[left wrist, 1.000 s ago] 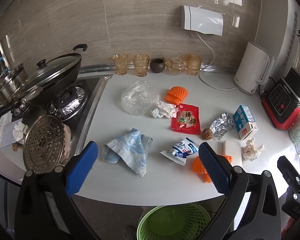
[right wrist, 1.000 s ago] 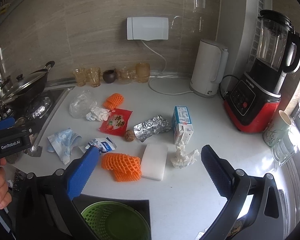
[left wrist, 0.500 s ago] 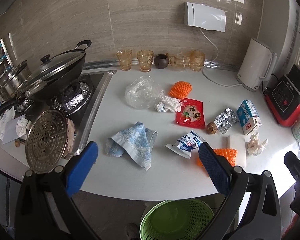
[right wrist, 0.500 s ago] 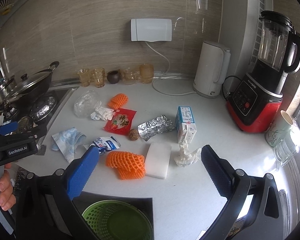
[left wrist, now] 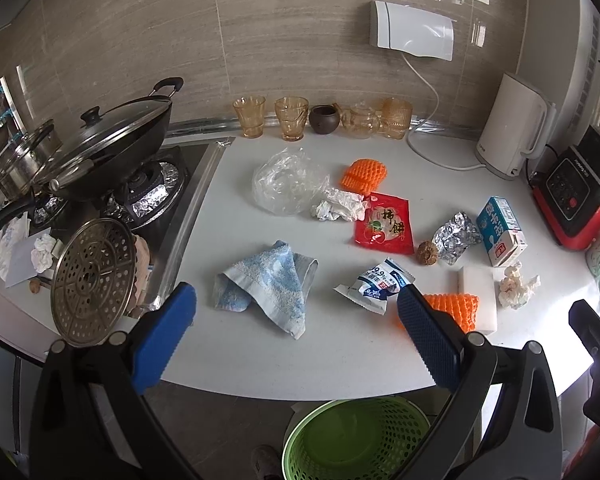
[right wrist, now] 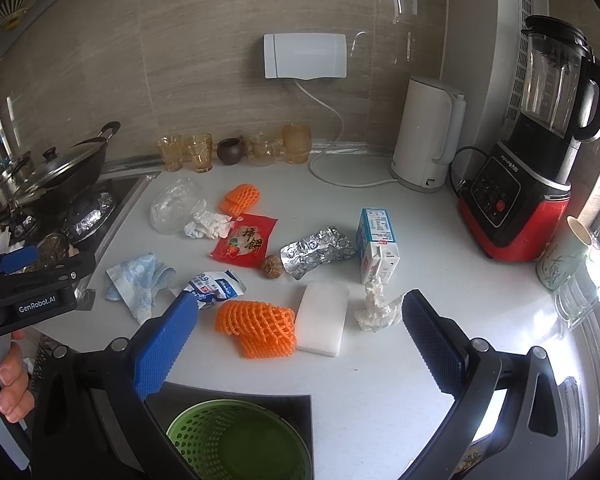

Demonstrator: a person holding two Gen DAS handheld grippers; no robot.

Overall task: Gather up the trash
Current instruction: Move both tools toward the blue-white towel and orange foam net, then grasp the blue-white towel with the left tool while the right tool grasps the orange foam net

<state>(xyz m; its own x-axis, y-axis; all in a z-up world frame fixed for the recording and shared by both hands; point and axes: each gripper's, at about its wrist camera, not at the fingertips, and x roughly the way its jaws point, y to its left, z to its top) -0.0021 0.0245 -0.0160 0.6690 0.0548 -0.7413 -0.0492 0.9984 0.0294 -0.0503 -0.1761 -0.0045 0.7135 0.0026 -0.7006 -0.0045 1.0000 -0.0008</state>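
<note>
Left claw (left wrist: pixel 292 308): spread wide, holding nothing, hanging above the near edge of the worktop (left wrist: pixel 340 356).
Right claw (right wrist: pixel 300 320): also spread wide and empty – a hand (right wrist: pixel 14 384) shows at the left edge of its view, gripping the other tool.
Bin: a green basket (left wrist: pixel 352 440) sits below the worktop's near edge, between the two claws' views; nothing visible inside it.
Trash on the worktop: orange foam net (right wrist: pixel 256 328) touching a white foam block (right wrist: pixel 324 320); a crumpled tissue (right wrist: pixel 376 308) just beside the milk carton (right wrist: pixel 378 248); crushed foil (right wrist: pixel 316 252) with a brown ball (right wrist: pixel 273 267) next to it; red snack packet (right wrist: pixel 246 240); white-and-blue wrapper (right wrist: pixel 216 286); clear plastic bag (right wrist: pixel 176 206) – a second tissue wad (right wrist: pixel 208 224) lies against it; second orange net (right wrist: pixel 240 198) further back.
Cloth: a blue-and-white towel (left wrist: pixel 268 288) lies folded near the stove side.
</note>
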